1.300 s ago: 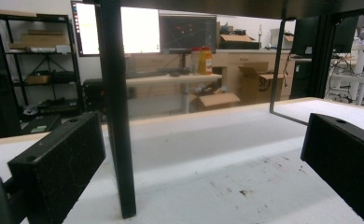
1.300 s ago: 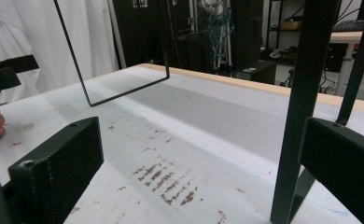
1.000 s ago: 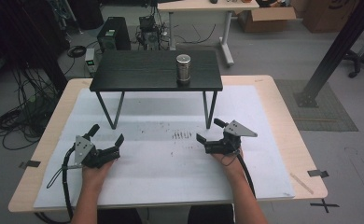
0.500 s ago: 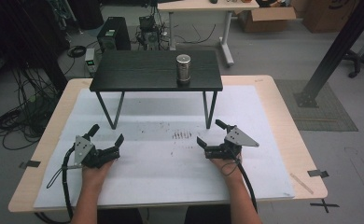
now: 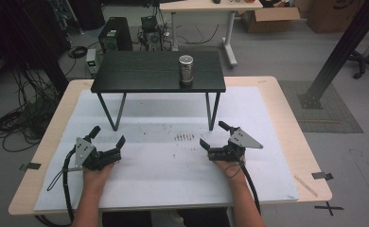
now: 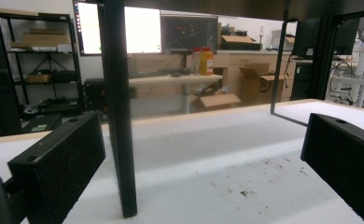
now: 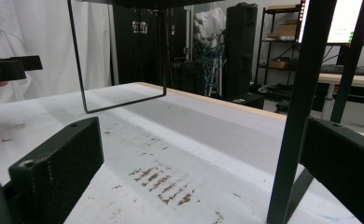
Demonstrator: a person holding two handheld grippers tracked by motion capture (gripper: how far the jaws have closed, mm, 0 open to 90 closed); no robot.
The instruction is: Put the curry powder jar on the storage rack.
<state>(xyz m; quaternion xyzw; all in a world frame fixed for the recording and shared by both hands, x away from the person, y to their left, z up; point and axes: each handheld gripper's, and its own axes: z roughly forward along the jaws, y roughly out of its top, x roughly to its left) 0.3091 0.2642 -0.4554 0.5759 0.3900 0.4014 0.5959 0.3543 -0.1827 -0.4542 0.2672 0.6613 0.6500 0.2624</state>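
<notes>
Item: metal canister, upright on the black stand, toward that stand's right end, well apart from both tools.
Item: left hand-held gripper, released, jaws spread, resting on the tabletop in front of the stand's left leg; nothing held.
Item: right hand-held gripper, released, jaws spread, in front of the stand's right leg; nothing held.
Judgement: both appear parked at rest, aimed toward the stand, the right one likely placed to reach the canister

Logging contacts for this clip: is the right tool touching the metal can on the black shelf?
Apart. In the high view the right tool rests low on the white mat, while the metal can stands up on the black shelf, well beyond it.
</notes>
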